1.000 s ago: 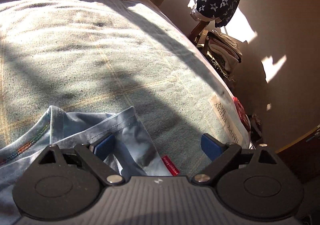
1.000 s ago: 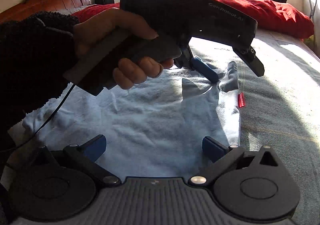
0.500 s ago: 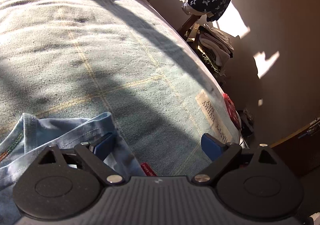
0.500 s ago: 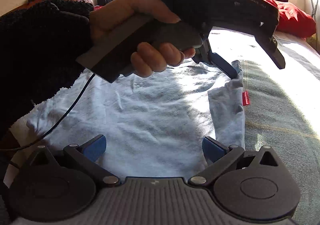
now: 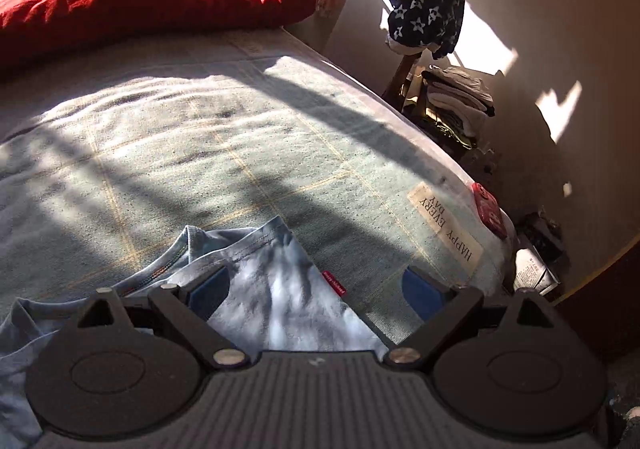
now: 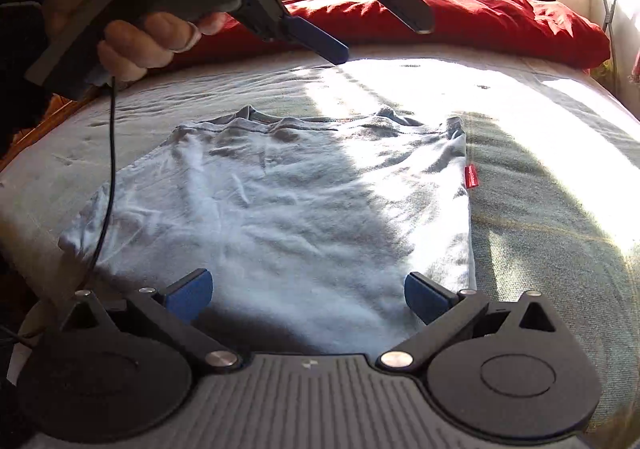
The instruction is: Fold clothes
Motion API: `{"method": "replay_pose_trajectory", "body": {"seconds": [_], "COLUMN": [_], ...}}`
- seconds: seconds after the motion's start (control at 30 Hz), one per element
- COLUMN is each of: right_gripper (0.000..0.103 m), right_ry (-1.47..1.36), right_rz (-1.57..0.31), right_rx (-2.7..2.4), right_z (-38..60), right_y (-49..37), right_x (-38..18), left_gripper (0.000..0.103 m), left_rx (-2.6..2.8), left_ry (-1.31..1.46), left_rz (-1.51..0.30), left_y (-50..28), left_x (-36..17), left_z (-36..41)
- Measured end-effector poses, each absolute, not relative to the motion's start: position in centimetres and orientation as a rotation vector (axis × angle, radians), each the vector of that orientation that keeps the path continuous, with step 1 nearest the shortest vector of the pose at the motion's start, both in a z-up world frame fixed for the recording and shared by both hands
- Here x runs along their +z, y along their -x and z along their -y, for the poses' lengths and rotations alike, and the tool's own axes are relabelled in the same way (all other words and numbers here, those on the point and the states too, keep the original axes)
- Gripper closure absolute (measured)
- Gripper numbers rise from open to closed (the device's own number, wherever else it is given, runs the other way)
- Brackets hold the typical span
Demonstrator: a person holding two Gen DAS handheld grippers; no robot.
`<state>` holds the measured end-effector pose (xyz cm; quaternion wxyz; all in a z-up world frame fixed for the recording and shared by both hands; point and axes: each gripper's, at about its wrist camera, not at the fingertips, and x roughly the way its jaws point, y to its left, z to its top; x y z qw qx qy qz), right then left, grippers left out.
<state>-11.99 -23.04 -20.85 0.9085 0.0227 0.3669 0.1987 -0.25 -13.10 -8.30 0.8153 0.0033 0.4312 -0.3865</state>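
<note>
Across the wide bed with its pale green woven cover [image 6: 560, 217] lies the task's thing, a light blue cotton T-shirt [image 6: 288, 209], spread nearly flat with its collar toward the long red pillow [image 6: 500, 25] at the far side and its small red side label [image 6: 471, 176] along the right edge, which looks folded inward. Sun and shadow cut the cloth in two. Above the shirt's far left the left gripper [image 6: 384, 37] hangs in the air in a person's hand [image 6: 132, 25], its jaws apart and holding nothing; its own camera looks down on the collar corner. The right gripper [image 6: 308, 295] hovers low over the shirt's near hem, jaws likewise spread wide and empty. My judgement is that the risk lies in the cloth itself: it is thin and rumpled, so a pinch that catches only the top layer, or a drag across the rough cover, could pull the laid edge askew and undo the straight side. The thin black cable [image 6: 110, 169] dangling from the left gripper could also snag the sleeve. Compared with a second ago, the left gripper has risen off the shirt's right edge and now sits much higher, and the edge it was working lies flat.
</note>
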Motion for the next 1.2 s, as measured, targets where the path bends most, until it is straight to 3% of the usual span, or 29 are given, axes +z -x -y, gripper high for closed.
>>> {"method": "replay_pose_trajectory", "body": {"seconds": [0.23,0.73,0.97,1.2], "right_gripper": [0.0,0.0,0.0,0.0], "right_ry": [-0.125,-0.025,0.009,0.043], "right_rz": [-0.765,-0.731,-0.698,-0.664], "right_rx": [0.369,0.293,0.285,0.276], "right_z": [23.4,21.5,20.2,18.9], "right_y": [12.0,13.0,13.0,13.1], "right_x": [-22.5,-22.4,-20.6,-18.9], "left_gripper": [0.008,0.008,0.007,0.007], "left_rx": [-0.663,-0.4,-0.329,-0.277], "left_ry": [-0.044,-0.126,-0.094,-0.054], "left_rz": [-0.87,-0.879,-0.844,-0.779], "left_y": [6.0,15.7,18.3,15.8], "left_x": [-5.9,-19.3,-18.6,-16.7], "left_z": [5.3,0.4,-0.5,0.2]}}
